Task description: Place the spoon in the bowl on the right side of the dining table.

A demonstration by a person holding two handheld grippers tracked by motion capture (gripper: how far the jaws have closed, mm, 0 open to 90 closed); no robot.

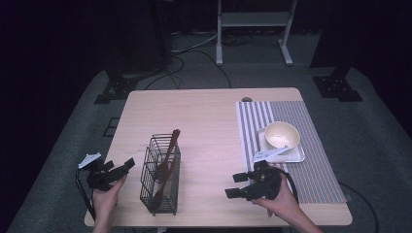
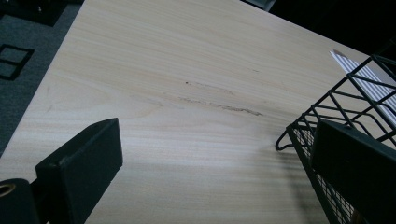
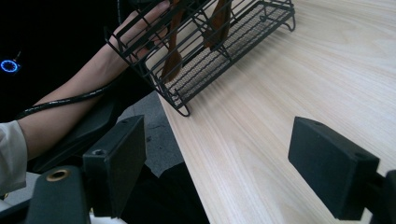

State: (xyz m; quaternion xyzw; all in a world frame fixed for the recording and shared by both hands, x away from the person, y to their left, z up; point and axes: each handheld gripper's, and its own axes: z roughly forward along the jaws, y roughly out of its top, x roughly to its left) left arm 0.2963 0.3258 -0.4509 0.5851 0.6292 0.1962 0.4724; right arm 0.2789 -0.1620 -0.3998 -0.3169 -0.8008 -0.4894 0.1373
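A black wire caddy [image 1: 161,174] stands near the table's front left, with two brown wooden utensils [image 1: 166,162] leaning in it. The caddy [image 3: 205,44] and its utensils [image 3: 173,51] also appear in the right gripper view. My left gripper [image 1: 121,171] is open just left of the caddy, with bare table between its jaws; the caddy's corner [image 2: 327,140] sits beside its right jaw. My right gripper [image 1: 236,185] is open to the caddy's right, low over the wood, holding nothing. A cream bowl [image 1: 282,134] rests on a white tray [image 1: 296,156] on the striped placemat [image 1: 311,170].
The wooden table [image 1: 204,121] has open room in its middle and back. Its front edge runs close under both hands. A dark floor with cables, stand bases and a white frame [image 1: 255,29] lies beyond the far edge.
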